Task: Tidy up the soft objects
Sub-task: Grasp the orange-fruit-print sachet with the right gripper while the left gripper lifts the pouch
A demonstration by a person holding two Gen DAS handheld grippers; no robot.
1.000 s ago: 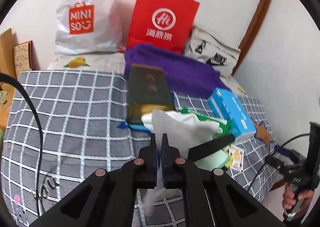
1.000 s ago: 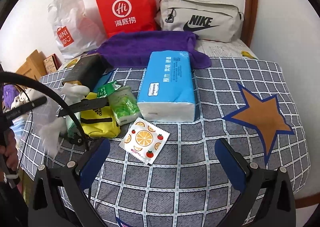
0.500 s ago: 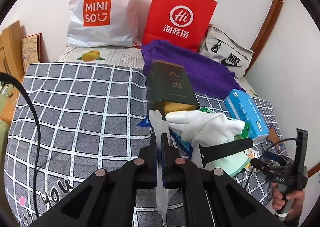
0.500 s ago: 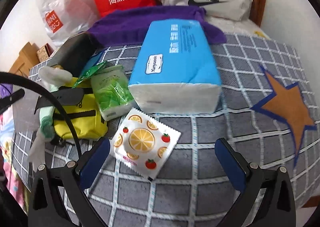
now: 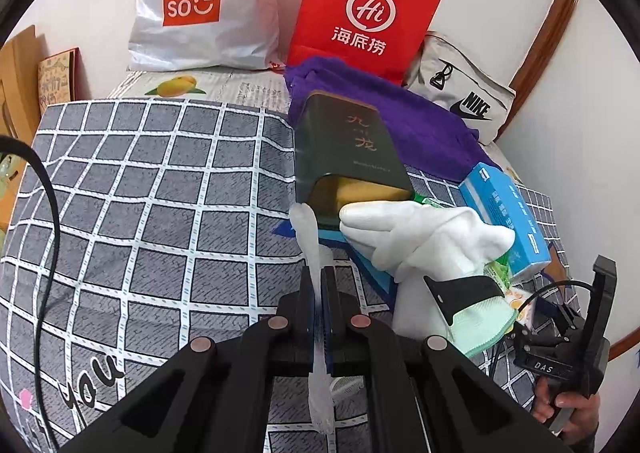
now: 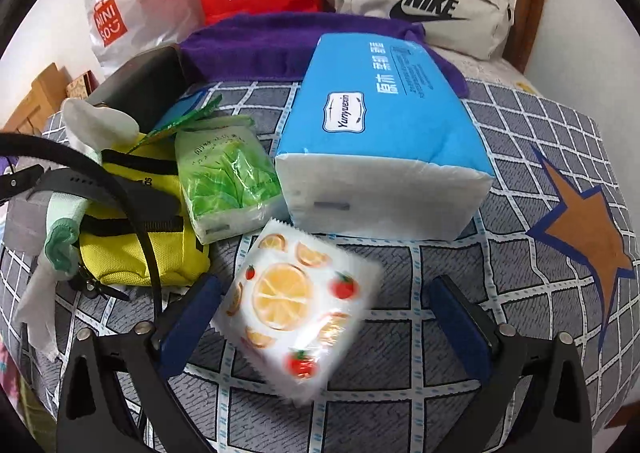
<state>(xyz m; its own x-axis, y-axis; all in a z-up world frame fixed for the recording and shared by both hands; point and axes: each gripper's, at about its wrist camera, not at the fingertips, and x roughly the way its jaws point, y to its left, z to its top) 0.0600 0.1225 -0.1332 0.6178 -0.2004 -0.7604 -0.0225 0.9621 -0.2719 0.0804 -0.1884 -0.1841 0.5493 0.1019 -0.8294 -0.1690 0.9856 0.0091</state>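
My left gripper [image 5: 320, 273] is shut on a thin white tissue sheet [image 5: 310, 237] above the checked bed cover [image 5: 160, 213]. Beside it lies a white sock [image 5: 424, 233] with a mint cuff [image 5: 484, 321]. My right gripper [image 6: 324, 293] is open, its blue pads either side of an orange-print wet-wipe packet [image 6: 296, 309]. Behind it lie a blue tissue pack [image 6: 384, 133], a green tissue pack [image 6: 228, 177] and a yellow pouch [image 6: 136, 249]. The sock also shows at the left of the right wrist view [image 6: 100, 125].
A dark box [image 5: 348, 149] and a purple towel [image 5: 400, 117] lie further back. A Miniso bag [image 5: 200, 5], a red paper bag [image 5: 364, 9] and a Nike pouch [image 5: 460, 101] stand against the wall. A black watch strap [image 6: 92, 181] crosses the yellow pouch.
My left gripper has drawn back with the tissue sheet pulled taut. My right gripper has moved forward and down, so the orange-print packet now sits between its open pads.
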